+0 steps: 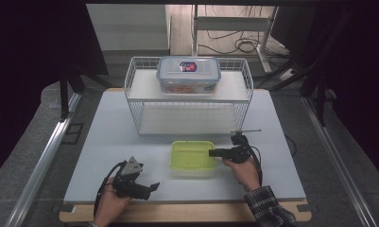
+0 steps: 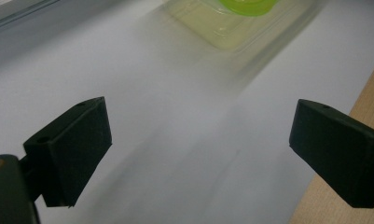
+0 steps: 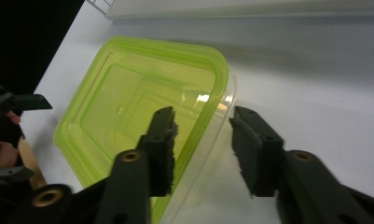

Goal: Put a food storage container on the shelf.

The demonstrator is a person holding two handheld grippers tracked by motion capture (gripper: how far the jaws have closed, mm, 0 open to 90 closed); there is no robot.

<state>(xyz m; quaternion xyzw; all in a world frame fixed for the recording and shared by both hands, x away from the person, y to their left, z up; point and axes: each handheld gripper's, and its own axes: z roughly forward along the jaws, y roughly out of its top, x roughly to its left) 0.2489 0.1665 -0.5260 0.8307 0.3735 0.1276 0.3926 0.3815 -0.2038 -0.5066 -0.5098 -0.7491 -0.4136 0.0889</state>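
The green tub (image 1: 193,156) sits on the worktop (image 1: 111,142) in front of the wire rack (image 1: 189,101). The right hand-held gripper (image 3: 201,144) straddles its right rim – jaws part-closed, pads not yet pressing. The left hand-held gripper (image 2: 198,154) – jaws wide apart – holds nothing, well apart from the tub.

The table (image 1: 130,142) is seen from above and in front by the high view, looking forward and down. It is skimmed low and close by the left gripper view, somewhat blurred. The green container (image 3: 142,107), seen very near in the right gripper view, is shared by all three (image 1: 192,155) (image 2: 245,7).
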